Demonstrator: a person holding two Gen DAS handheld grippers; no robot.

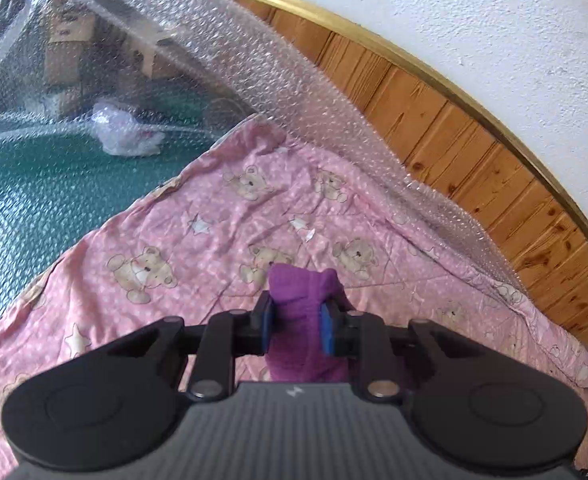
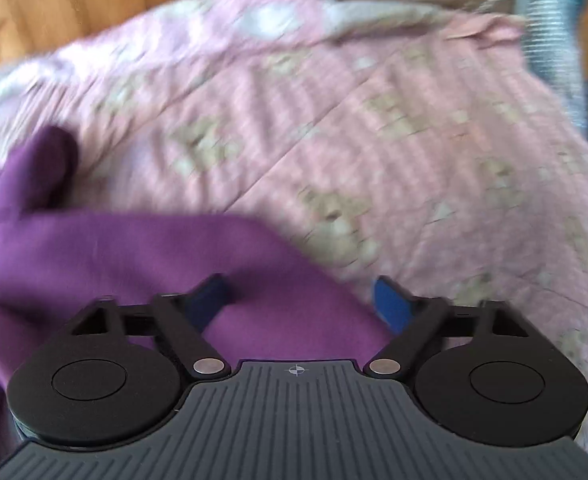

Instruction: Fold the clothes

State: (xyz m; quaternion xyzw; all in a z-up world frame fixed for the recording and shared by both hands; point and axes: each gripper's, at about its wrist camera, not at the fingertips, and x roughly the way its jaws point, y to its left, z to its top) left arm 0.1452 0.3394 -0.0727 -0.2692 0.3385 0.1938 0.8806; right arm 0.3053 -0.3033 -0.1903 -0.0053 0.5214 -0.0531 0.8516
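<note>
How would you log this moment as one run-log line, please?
left gripper: shut on purple garment | right gripper: open over it | surface: pink teddy-bear quilt | right view: blurred

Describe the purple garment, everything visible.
The purple garment is plain soft fabric, knit-like, no print or seams discernible. The left gripper is shut on a bunched fold that pokes up past its blue pads. In the blurred right wrist view it drapes loosely across the pink teddy-bear quilt, passing between the right gripper's open fingers.
</note>
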